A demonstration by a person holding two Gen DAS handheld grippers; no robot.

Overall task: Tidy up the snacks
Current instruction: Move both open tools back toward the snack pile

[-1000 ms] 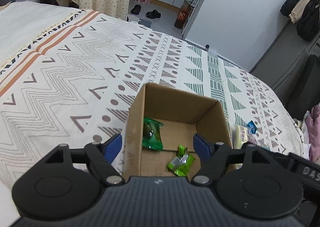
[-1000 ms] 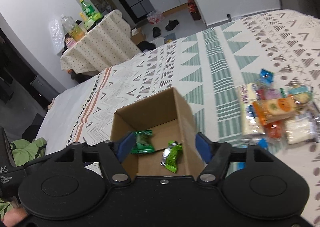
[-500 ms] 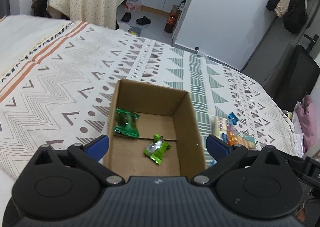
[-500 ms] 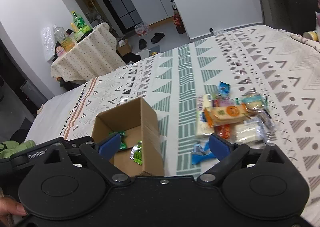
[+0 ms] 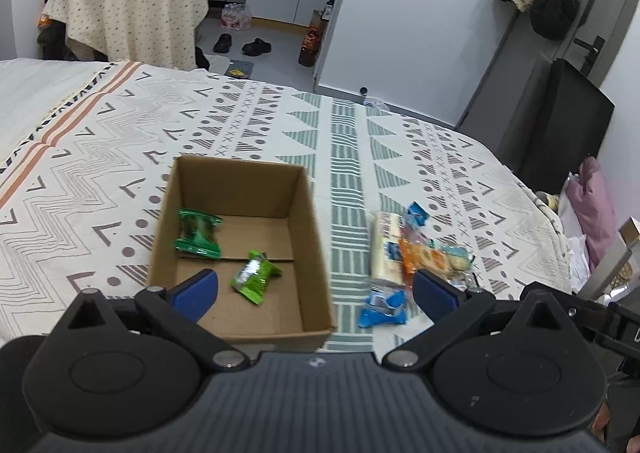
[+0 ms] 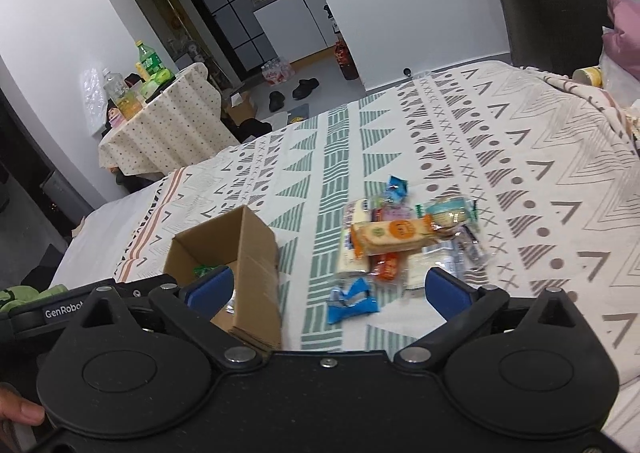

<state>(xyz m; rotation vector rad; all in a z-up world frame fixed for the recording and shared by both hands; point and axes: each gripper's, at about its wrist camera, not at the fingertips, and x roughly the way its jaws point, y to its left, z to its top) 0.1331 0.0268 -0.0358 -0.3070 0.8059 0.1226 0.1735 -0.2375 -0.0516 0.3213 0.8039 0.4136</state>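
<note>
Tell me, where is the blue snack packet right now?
In the left wrist view, the blue snack packet lies on the patterned bedspread, right of the cardboard box, nearest the camera in the snack pile.

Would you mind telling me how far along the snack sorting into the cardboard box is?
Done: two green packets lie inside the cardboard box. In hand: nothing; the left claw and right claw have just been opening and stand wide and empty. Left: the pile of snacks on the bedspread beside the box, including a blue packet.

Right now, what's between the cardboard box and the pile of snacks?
Only bare patterned bedspread lies between the cardboard box and the snack pile; both wrist views show it.
</note>
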